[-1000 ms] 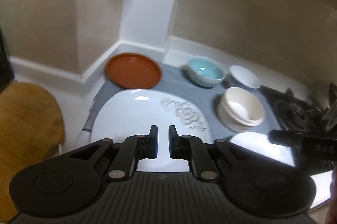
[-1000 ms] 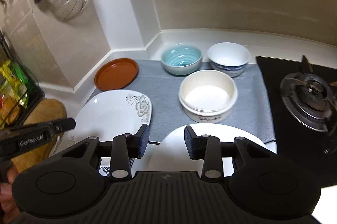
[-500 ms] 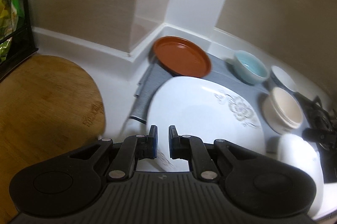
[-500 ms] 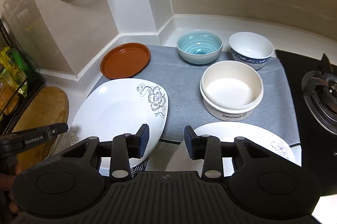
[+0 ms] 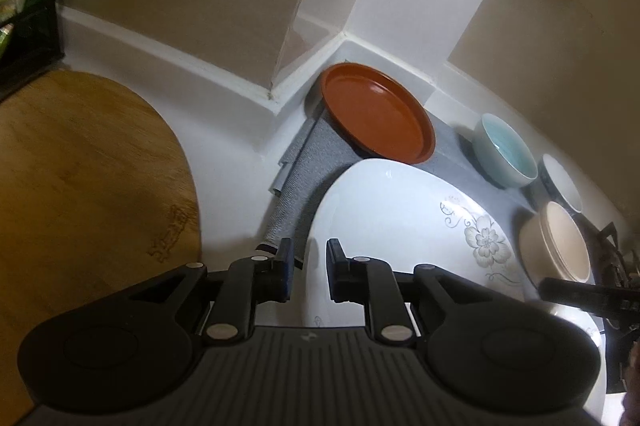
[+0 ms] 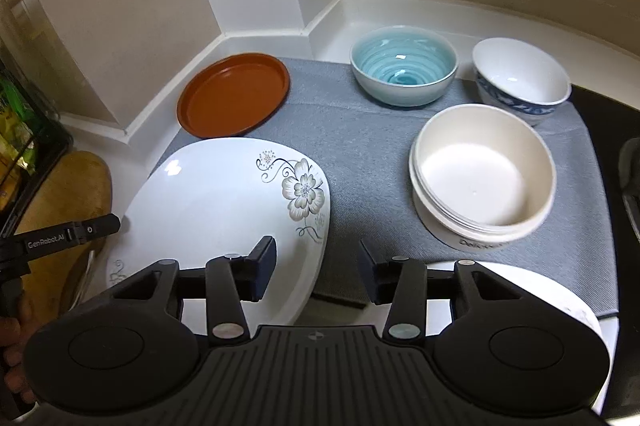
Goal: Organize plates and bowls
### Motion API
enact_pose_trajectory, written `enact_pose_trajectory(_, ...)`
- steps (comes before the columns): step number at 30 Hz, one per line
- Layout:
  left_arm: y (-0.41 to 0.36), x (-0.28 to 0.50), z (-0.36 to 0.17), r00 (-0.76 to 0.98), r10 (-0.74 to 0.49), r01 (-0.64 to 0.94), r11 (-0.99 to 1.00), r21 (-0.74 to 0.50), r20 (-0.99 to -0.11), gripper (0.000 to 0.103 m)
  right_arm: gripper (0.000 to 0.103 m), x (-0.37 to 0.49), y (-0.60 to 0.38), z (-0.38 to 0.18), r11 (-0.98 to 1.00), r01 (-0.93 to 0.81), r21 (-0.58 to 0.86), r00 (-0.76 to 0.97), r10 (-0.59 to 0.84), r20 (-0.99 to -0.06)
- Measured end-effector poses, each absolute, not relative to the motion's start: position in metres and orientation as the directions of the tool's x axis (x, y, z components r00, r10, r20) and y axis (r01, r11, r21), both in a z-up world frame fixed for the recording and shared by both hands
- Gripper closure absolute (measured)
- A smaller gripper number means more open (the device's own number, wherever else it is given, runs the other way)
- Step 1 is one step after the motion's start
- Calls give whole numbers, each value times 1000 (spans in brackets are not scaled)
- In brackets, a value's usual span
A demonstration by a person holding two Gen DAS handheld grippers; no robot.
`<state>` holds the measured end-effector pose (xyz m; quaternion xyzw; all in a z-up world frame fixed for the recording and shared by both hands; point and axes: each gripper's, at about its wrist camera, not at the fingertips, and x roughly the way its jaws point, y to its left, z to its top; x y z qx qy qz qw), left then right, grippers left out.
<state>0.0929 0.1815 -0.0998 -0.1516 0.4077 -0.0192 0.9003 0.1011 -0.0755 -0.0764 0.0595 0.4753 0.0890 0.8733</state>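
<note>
Left gripper (image 5: 307,268) narrowly parted, empty, straddling near-left rim of flowered white plate (image 6: 224,202) at 6 o'clock on grey mat (image 6: 360,150). Right gripper (image 6: 316,266) wide open, empty. Advice: seat rim deep, then close.

**Colours and patterns on my two feeds**

I log: a terracotta-brown plate (image 6: 234,94); a white square plate (image 6: 224,210) with a grey flower and dark scrollwork at one corner; a pale blue bowl (image 6: 404,70) with turquoise swirl rings inside; a white bowl (image 6: 520,78) with a blue patterned band outside; a cream bowl (image 6: 484,174) with dark lettering; a grey mat (image 6: 360,154); a honey-toned wooden board (image 5: 80,178).
</note>
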Motion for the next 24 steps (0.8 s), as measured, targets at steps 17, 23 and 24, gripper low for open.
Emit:
enact_pose_trajectory(17,183,132,-121,627,-263,10,944,-330,-733,85,55,137,-63,-119,980,-58,192,413,198,-889)
enact_pose_trajectory(23,185,140,-126,623,-301,33,933,-360,-722,85,55,139,-61,-120,975,-81,206,404,221,-888)
enact_pose_trajectory(24,186,141,-127,623,-307,37,930,-365,-719,85,55,141,-60,-120,975,-79,207,405,221,-887)
